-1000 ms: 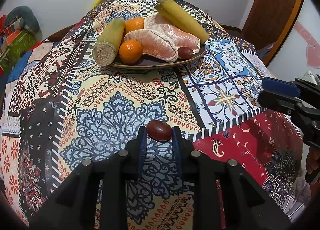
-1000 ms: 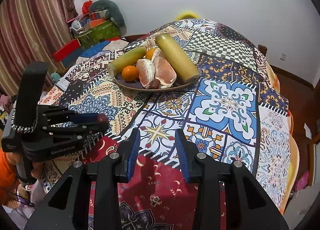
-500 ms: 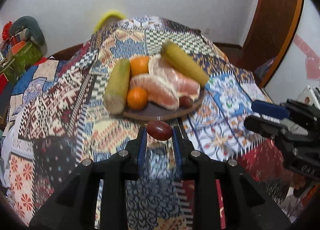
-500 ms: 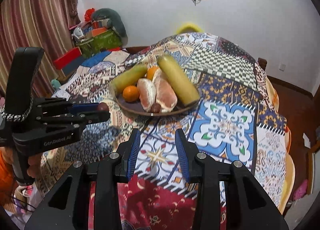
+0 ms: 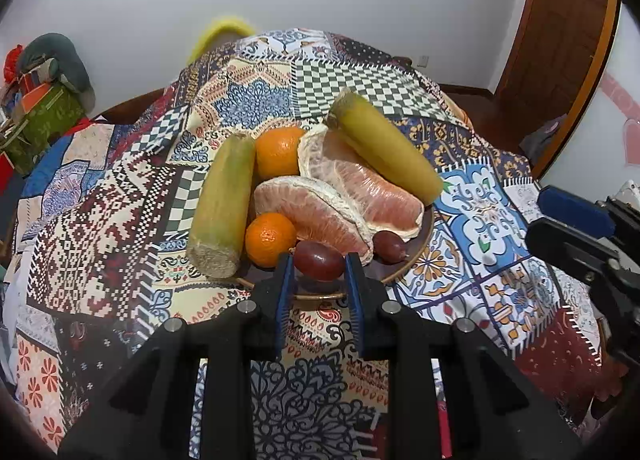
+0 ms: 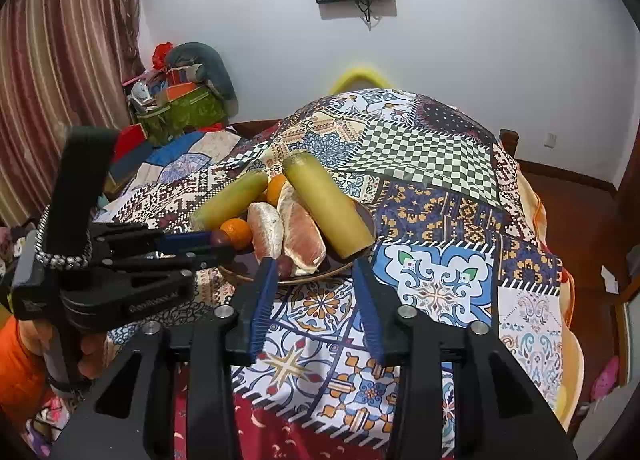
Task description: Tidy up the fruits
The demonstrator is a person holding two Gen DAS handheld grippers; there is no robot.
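The bench (image 5: pixel 472 216), draped in a patchwork cloth, carries a dark plate (image 5: pixel 414 260) crowded with two sugarcane pieces (image 5: pixel 224 204), pomelo segments (image 5: pixel 360 188), two oranges (image 5: pixel 270 238) and a red date (image 5: pixel 388 246). The left gripper (image 5: pixel 319 272) has its fingers clenched on a second date (image 5: pixel 319 260), held over the plate's near rim. Best to carry it a little further in, lower it into the bare gap beside the near orange, then release gently so it cannot roll off. The right gripper (image 6: pixel 316 292) has just been opening, nothing between its fingers
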